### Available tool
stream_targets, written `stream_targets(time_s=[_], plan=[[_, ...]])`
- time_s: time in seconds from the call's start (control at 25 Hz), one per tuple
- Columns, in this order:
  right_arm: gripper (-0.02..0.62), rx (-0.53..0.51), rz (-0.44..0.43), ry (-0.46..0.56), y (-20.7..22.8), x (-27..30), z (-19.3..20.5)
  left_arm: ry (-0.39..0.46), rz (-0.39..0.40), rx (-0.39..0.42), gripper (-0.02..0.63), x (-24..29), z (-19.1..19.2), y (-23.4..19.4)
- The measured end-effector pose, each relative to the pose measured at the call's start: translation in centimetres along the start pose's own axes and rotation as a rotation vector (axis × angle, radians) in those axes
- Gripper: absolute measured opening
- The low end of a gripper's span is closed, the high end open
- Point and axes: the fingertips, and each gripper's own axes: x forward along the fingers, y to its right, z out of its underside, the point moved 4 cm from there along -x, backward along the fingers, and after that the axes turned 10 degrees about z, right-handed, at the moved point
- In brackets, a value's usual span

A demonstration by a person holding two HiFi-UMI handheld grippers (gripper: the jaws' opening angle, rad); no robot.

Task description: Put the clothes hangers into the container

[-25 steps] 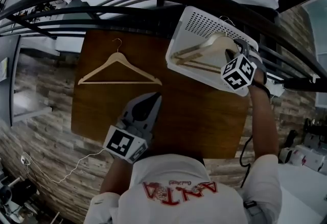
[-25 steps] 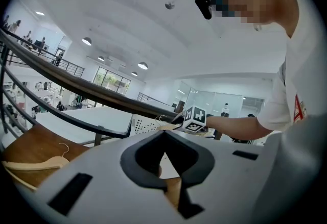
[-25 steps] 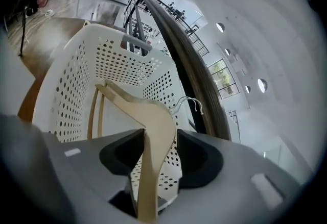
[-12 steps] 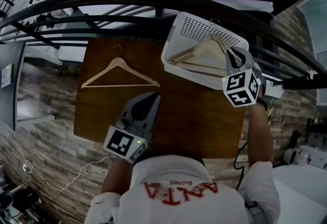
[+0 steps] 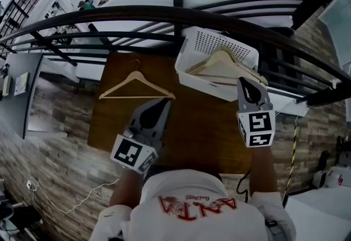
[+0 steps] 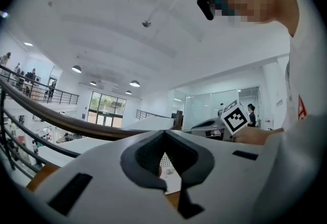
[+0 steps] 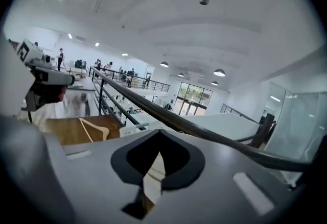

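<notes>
Your left gripper [image 5: 165, 104] has its fingers clenched tip to tip with nothing between them. They point out over the brown table [image 5: 208, 135]. Ahead of those fingers and a little to their left, one wooden hanger [image 5: 137, 85] lies flat on the table, well apart from the tips, with its hook pointing away from you toward the railing [image 5: 137, 13].

Your right gripper [image 5: 245, 82] has just been closing its fingers. They are now pressed together and empty, with only a thin seam showing between them in the right gripper view. Just past those fingertips stands the white perforated container [image 5: 187, 74], at the far right part of the table. In the head view the tips overlap its near rim. Whether they touch it cannot be told.

A second hanger [image 5: 222, 63] lies inside the container, directly ahead of your right fingers, with its hook toward the far wall. To the left of your right fingers, the hanger on the table shows again in the right gripper view, clear of both grippers.
</notes>
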Motion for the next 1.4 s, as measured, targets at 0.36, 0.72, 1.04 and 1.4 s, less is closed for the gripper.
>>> stream_targets(time_s=[0.36,0.72,1.04,1.4], plan=[[0.003,0.195,-0.085,0.204,-2.6,-7.0,-1.2,0.006,-0.051,0.031,0.008,-1.6,-1.8,3.4],[0.003,0.229,-0.159,0.252,-3.2,-8.6,-1.8,-0.009,-0.078,0.076,0.008,-3.3,-1.5,5.6],[0.003,0.206,-0.198,0.211,-4.2,-8.4,-1.0,0.018,-0.104,0.05,0.008,-4.2,-1.8,5.5],[0.003,0.214,-0.282,0.182,-5.2,-7.4,1.7,-0.024,-0.19,0.025,0.008,-5.1,0.2,5.7]])
